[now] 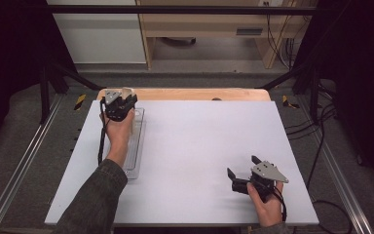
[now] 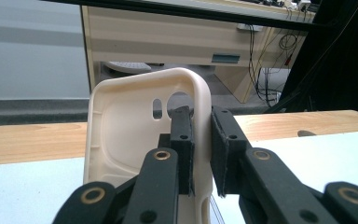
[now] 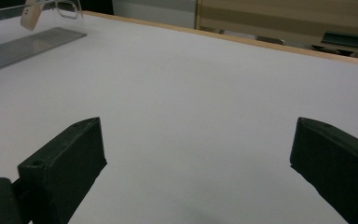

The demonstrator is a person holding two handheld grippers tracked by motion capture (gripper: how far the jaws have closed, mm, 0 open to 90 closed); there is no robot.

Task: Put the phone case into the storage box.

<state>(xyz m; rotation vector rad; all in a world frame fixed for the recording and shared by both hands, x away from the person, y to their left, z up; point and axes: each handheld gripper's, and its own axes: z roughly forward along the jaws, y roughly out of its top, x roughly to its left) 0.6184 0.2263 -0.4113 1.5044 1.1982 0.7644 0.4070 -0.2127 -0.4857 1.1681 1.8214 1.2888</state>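
A cream phone case [image 2: 130, 121] stands upright with its hollow side towards the camera. My left gripper [image 2: 201, 122] is shut on the case's right edge. From above, the left gripper [image 1: 125, 100] holds the case [image 1: 127, 91] at the far left of the table, over the far end of a clear plastic tray [image 1: 137, 146]. My right gripper [image 1: 242, 165] rests low at the near right, open with nothing between its jaws. In the right gripper view, the right gripper [image 3: 196, 135] faces bare white table, with the tray [image 3: 28, 44] and case [image 3: 29, 16] far off at the upper left.
The white tabletop [image 1: 199, 146] has a wooden strip [image 1: 185, 93] along its far edge. Behind it stand a wooden desk [image 1: 214, 24] and hanging cables [image 1: 285, 44]. Black frame bars [image 1: 53, 73] flank the table.
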